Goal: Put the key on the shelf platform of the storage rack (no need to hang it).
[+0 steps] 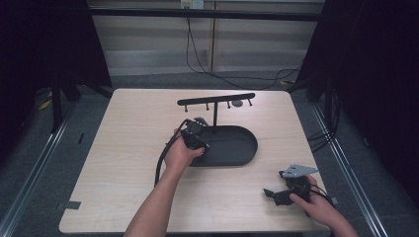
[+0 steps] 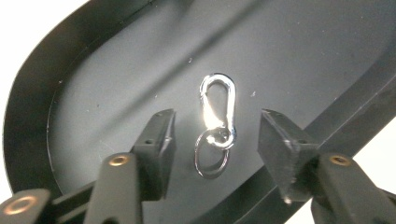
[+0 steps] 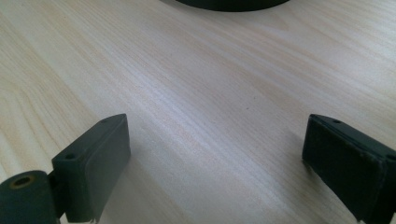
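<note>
A shiny silver carabiner clip [image 2: 218, 109] with a key ring [image 2: 211, 157] on its lower end lies flat on the floor of a black oval tray [image 2: 93, 107]. My left gripper [image 2: 215, 140] hangs open just over it, one jaw on each side of the clip, neither touching. In the high view the left gripper [image 1: 196, 134] is over the left end of the tray [image 1: 242, 148]. A black T-shaped stand [image 1: 216, 100] with several pegs rises from the tray. My right gripper [image 1: 271, 194] rests open on the bare wood near the front right corner, its jaws [image 3: 215, 163] spread wide around nothing.
The light wooden table [image 1: 128, 148] has free room on its left and front. The tray's raised rim [image 2: 28, 116] curves round the clip. Cables [image 1: 207, 59] trail over the floor behind the table, and dark curtains stand at both sides.
</note>
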{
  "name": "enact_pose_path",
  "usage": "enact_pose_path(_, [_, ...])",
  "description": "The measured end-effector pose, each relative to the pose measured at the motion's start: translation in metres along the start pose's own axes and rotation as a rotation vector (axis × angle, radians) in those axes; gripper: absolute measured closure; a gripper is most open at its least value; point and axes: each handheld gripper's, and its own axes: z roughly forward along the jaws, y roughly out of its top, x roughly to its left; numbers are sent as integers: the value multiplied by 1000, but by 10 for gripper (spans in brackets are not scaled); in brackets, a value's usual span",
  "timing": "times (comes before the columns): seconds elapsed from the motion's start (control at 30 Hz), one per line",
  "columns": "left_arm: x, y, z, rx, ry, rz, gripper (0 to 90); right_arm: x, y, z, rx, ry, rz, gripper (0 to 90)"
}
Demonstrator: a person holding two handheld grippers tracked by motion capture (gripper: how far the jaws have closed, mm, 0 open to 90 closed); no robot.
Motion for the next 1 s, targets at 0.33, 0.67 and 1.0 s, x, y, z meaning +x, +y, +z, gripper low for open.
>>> enact_pose_path(0.33, [-2,-1,-10,-13,-27,1,372,0,0,0,1,0,1,73])
enact_pose_path(0.67, [-3,-2,-21,5,-45,13,359,0,0,0,1,0,1,73])
enact_pose_path(1.0, [0,-7,-33,9,-45,18,351,0,0,0,1,0,0,73])
